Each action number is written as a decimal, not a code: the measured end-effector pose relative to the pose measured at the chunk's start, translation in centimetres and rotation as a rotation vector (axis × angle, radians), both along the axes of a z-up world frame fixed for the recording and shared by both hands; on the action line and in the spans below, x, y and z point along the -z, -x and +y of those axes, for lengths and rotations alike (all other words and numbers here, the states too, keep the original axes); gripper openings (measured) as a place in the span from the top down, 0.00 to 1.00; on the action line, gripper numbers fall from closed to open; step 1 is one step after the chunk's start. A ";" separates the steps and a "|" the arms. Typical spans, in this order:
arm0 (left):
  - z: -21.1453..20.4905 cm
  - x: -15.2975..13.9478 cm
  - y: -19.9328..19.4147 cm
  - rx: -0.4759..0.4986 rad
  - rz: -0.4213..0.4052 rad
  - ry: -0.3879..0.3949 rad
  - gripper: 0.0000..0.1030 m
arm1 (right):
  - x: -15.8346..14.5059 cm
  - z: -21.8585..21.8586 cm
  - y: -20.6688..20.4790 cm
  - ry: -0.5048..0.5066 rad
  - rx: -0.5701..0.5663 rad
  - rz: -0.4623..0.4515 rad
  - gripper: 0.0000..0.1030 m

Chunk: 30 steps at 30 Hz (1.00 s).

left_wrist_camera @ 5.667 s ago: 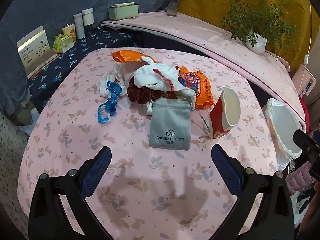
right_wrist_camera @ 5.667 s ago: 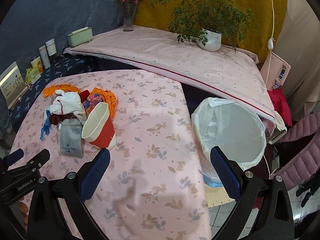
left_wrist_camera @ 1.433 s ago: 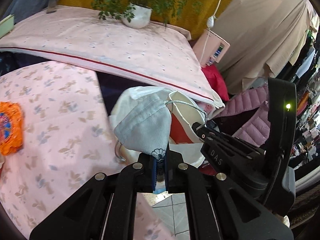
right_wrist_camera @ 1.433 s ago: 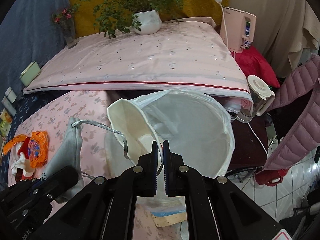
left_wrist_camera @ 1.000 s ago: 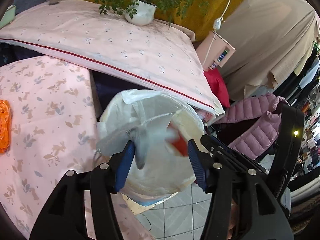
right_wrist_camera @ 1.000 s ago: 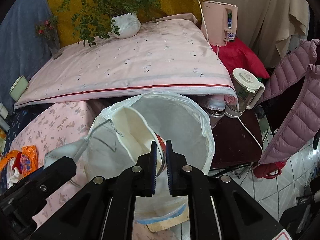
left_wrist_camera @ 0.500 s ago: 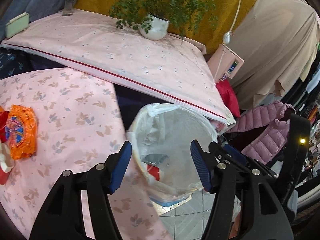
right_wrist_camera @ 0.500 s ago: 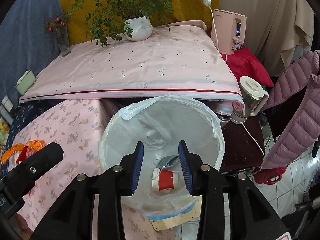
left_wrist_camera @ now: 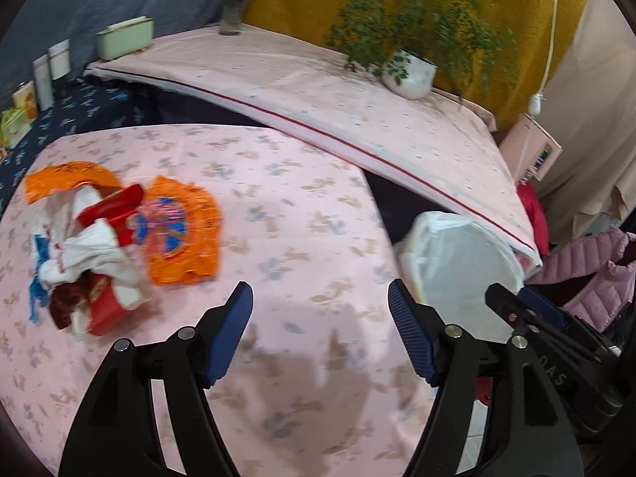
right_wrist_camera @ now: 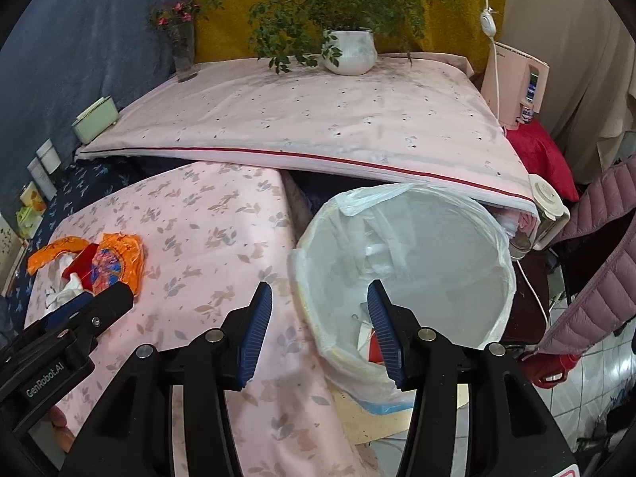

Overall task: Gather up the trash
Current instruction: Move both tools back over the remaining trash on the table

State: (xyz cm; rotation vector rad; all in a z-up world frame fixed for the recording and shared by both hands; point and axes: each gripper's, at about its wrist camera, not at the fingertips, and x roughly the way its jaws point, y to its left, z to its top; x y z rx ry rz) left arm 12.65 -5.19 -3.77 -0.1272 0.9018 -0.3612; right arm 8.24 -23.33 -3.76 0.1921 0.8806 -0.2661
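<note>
- Left wrist view: pink leaf-print cloth covers the table (left_wrist_camera: 302, 214), with a higher pink-covered surface and a potted plant (left_wrist_camera: 409, 73) behind.
- Remaining trash lies in one heap (left_wrist_camera: 115, 238) on the table's left part: an orange wrapper (left_wrist_camera: 183, 234), white cloth scraps (left_wrist_camera: 95, 258), and red and blue bits, all touching or overlapping.
- These pieces look light, soft and crumpled; judged from this, a pinch on a raised fold or on the wrapper's free edge should hold, though thin film may slip.
- Left hand-held gripper (left_wrist_camera: 320, 330) points down over bare cloth, its jaws opening with nothing between them; the heap is off to its left.
- Right wrist view: a white-lined bin (right_wrist_camera: 405, 270) stands just beside the table edge, with a red-and-white item (right_wrist_camera: 367, 344) at its bottom.
- Right hand-held gripper (right_wrist_camera: 318, 328) tilts down at the bin's near rim, jaws opening and empty.
- Left gripper body shows at lower left, near the heap.
</note>
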 end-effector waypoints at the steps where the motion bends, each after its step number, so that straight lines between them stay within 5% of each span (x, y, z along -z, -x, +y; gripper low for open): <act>1: 0.9 0.2 0.0 -0.016 0.004 -0.002 0.35 | 0.0 0.7 0.0 -0.002 -0.010 0.001 0.52; 26: 18.1 3.6 1.8 -0.272 0.079 -0.058 0.34 | 0.1 17.2 -0.8 -0.029 -0.294 0.018 0.52; 30: 20.2 3.9 1.8 -0.306 0.090 -0.055 0.28 | 0.2 19.9 -1.7 -0.019 -0.355 0.020 0.48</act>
